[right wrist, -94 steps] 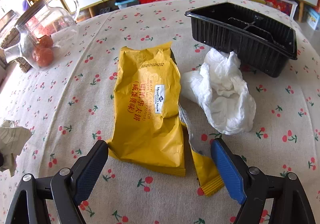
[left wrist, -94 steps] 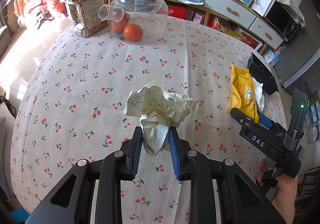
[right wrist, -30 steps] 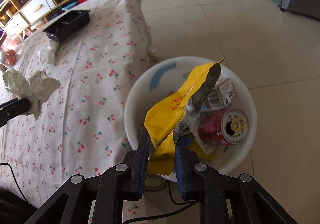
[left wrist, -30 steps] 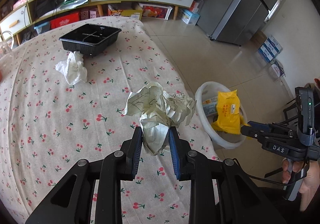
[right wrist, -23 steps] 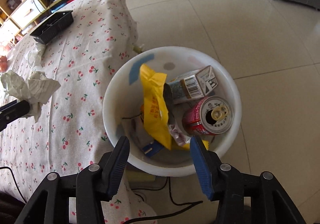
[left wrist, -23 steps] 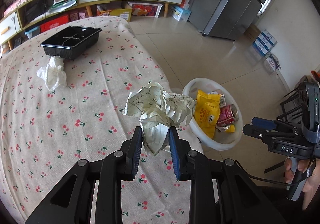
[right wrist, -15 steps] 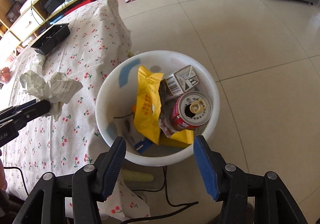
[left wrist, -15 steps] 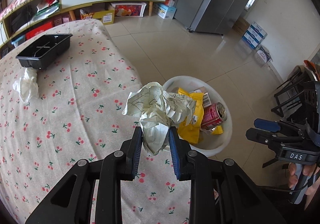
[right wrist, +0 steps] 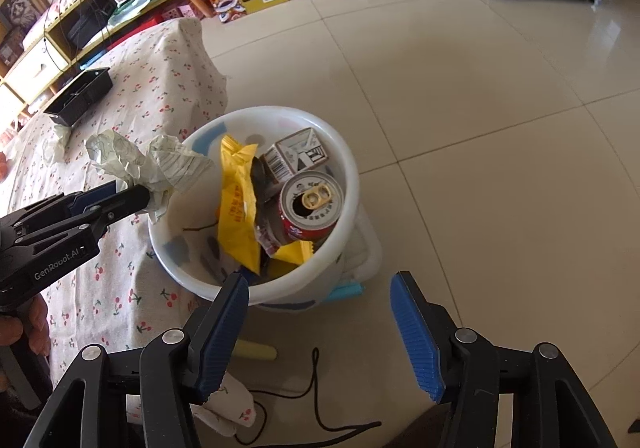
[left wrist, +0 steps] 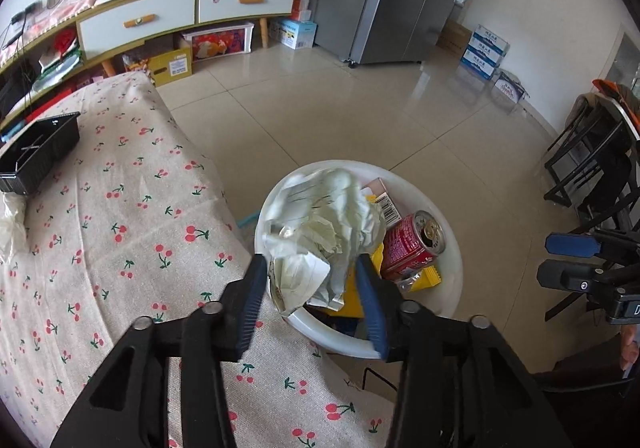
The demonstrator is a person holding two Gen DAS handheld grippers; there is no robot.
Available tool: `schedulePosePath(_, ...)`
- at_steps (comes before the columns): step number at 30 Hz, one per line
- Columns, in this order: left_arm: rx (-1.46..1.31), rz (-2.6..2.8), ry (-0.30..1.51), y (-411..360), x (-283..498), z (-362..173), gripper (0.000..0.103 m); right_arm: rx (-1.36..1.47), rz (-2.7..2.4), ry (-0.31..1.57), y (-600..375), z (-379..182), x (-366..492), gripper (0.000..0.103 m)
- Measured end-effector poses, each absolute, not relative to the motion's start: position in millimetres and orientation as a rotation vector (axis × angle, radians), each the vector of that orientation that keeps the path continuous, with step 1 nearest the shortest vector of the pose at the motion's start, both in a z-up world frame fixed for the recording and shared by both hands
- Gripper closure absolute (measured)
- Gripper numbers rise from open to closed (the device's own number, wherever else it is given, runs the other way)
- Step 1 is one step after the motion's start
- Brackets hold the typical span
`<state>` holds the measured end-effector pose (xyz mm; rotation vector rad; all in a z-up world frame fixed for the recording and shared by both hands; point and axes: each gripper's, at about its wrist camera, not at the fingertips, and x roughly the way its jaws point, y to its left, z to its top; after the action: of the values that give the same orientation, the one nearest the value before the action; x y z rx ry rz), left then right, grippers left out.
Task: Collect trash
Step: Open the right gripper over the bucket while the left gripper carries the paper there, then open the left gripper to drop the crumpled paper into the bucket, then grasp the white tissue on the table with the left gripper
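Note:
A white bin (left wrist: 450,288) (right wrist: 344,184) stands on the floor beside the table. It holds a yellow wrapper (right wrist: 236,204), a red can (right wrist: 310,208) and a small carton (right wrist: 298,156). My left gripper (left wrist: 312,288) has its jaws spread, with the crumpled paper (left wrist: 320,224) (right wrist: 152,164) loose between them above the bin's rim. In the right wrist view the paper still touches the left fingertips (right wrist: 136,198). My right gripper (right wrist: 320,320) is open and empty, just in front of the bin.
The cherry-print table (left wrist: 100,240) carries a black tray (left wrist: 36,156) and a white tissue (left wrist: 10,220) at the far left. A black cable (right wrist: 316,408) lies on the tiled floor. Dark chairs (left wrist: 592,168) stand at the right.
My left gripper moved over the bin and its jaws spread apart, loosening the crumpled paper. My right gripper earlier dropped the yellow wrapper into the bin and backed away open.

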<state>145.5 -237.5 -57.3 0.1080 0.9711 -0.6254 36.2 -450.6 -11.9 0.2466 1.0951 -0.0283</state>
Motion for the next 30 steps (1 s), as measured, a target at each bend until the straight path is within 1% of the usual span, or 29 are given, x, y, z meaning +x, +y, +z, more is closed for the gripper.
schedulePosePath(2, 0.108, -0.572, 0.967, -234, 147, -56, 0.012, 0.247, -0.027, 1.095, -454, -12, 34, 0.039)
schedulePosePath(12, 0.139, -0.433, 0.98, -188, 150, -49, 0.011, 0.234, -0.013, 1.072, -456, -5, 32, 0.036)
schedulePosePath(17, 0.126, -0.353, 1.005, -155, 153, -48, 0.011, 0.208, 0.009, 1.065, -445, -3, 36, 0.033)
schedulePosePath(24, 0.095, -0.293, 1.018, -116, 152, -41, 0.011, 0.197, 0.026, 1.069, -420, -4, 46, 0.032)
schedulePosePath(30, 0.073, -0.243, 1.029, -88, 152, -38, 0.011, 0.171, 0.049, 1.041, -389, 4, 57, 0.028)
